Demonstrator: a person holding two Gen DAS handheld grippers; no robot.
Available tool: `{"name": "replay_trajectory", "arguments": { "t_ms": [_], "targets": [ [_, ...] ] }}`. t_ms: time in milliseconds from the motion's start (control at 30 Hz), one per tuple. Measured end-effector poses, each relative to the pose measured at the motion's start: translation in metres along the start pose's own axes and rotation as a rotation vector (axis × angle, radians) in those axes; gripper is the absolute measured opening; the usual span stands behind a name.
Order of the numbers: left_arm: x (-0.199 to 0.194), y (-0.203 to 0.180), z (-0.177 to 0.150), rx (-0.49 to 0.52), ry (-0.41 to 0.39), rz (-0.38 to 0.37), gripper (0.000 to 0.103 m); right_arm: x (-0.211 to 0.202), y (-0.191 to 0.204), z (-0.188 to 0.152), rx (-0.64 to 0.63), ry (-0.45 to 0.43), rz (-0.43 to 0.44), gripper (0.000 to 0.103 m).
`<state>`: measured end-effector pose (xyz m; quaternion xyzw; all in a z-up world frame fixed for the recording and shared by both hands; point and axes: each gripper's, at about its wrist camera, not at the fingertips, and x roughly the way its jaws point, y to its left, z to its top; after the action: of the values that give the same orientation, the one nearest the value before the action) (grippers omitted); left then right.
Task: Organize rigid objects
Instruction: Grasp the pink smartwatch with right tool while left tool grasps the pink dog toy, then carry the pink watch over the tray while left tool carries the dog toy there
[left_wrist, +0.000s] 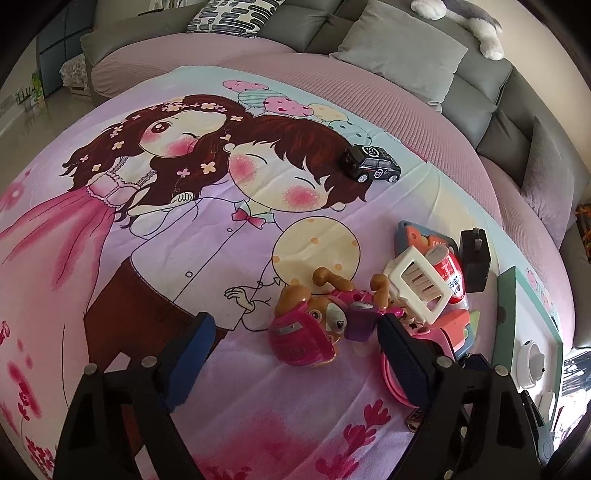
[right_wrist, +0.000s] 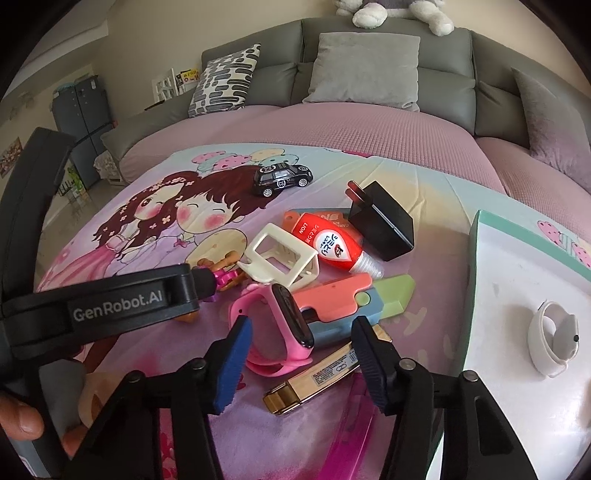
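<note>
both tongs gape: pink watch (right_wrist: 275, 332) between the right tongs (right_wrist: 299, 354), pup toy (left_wrist: 314, 321) between the left tongs (left_wrist: 295, 354).

A grey upholstered sofa (right_wrist: 388, 85) stands behind, with a plain grey cushion (right_wrist: 364, 70), a white cushion with dark dashes (right_wrist: 221, 81) and a grey-white plush toy (right_wrist: 399, 9) on top.

In the left wrist view the pink watch (left_wrist: 395, 380) lay mostly hidden behind the right-hand finger, only its strap loop showing. The box (left_wrist: 532, 332) beyond that finger was cut off by the picture's edge. In the right wrist view a magenta object (right_wrist: 354, 424) below the fingers was blurred and partly covered, and the toy pup (right_wrist: 221, 275) sat largely hidden behind the other gripper's arm.
</note>
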<state>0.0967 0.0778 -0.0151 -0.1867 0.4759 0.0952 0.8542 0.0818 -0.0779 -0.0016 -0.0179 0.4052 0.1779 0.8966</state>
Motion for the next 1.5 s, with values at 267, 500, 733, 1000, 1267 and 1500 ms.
{"name": "replay_trajectory", "arguments": {
  "t_ms": [267,500,733,1000,1267,1500],
  "targets": [
    [-0.002,-0.008,-0.002,0.030,-0.003,-0.063,0.059,0.003,0.000,-0.001,0.012,0.020,0.025,0.022],
    [-0.008,-0.006,-0.002,0.032,-0.020,-0.060,0.059,-0.003,-0.002,0.000,0.028,-0.001,0.038,0.020],
    [-0.034,-0.009,0.000,0.046,-0.093,-0.068,0.059,-0.030,-0.010,0.007,0.055,-0.086,0.034,0.020],
    [-0.065,-0.018,0.004,0.066,-0.175,-0.090,0.059,-0.053,-0.025,0.013,0.088,-0.150,0.016,0.020],
    [-0.076,-0.050,0.000,0.137,-0.206,-0.113,0.059,-0.074,-0.054,0.013,0.151,-0.193,-0.023,0.020],
    [-0.082,-0.088,-0.011,0.217,-0.216,-0.150,0.059,-0.093,-0.099,0.006,0.281,-0.219,-0.051,0.020]
  ]
}}
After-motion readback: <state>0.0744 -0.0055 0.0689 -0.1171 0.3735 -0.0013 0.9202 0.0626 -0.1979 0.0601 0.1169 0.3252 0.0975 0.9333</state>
